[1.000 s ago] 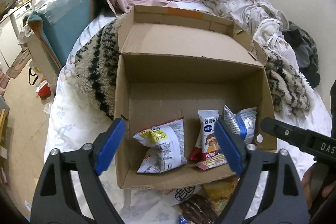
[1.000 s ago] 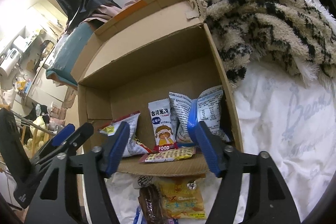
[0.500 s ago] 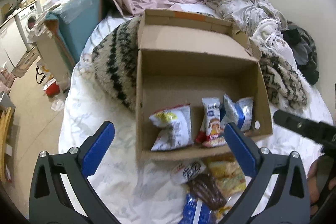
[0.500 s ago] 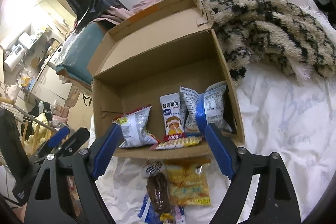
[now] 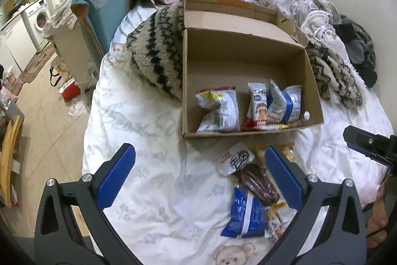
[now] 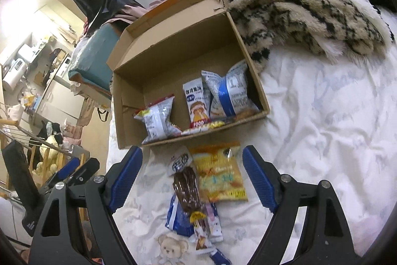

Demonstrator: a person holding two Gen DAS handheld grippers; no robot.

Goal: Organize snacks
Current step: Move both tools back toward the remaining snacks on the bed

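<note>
- The cardboard box lies on the bed with its long axis across the frame in the left wrist view, open top up, its lid flap folded back toward the upper part of the frame.
- Inside it, along the near wall, stand a crinkled silver-white packet, a slim white packet with a cartoon child and a white-and-blue pouch; all three stand on end and lean, their long axes running up the frame.
- A flat yellowish bar lies lengthwise against the box's near wall.
- Loose snacks sit on the quilt just below the box in the frame: a glossy orange-yellow bag lying flat, a small white round-ended packet and a dark brown wrapped stick whose long axis runs down the frame, over a blue-and-white pouch.
- The quilt is soft white cloth printed with pale flowers and a teddy bear; a shaggy cream-and-black throw rests against the box's right wall in the right wrist view.
- The left tongs are spread wide and grip nothing, held level above the quilt with the right-hand pad over the loose pile.
- The right tongs are also spread wide and empty, straddling the loose snacks and pointing at the box.
</note>
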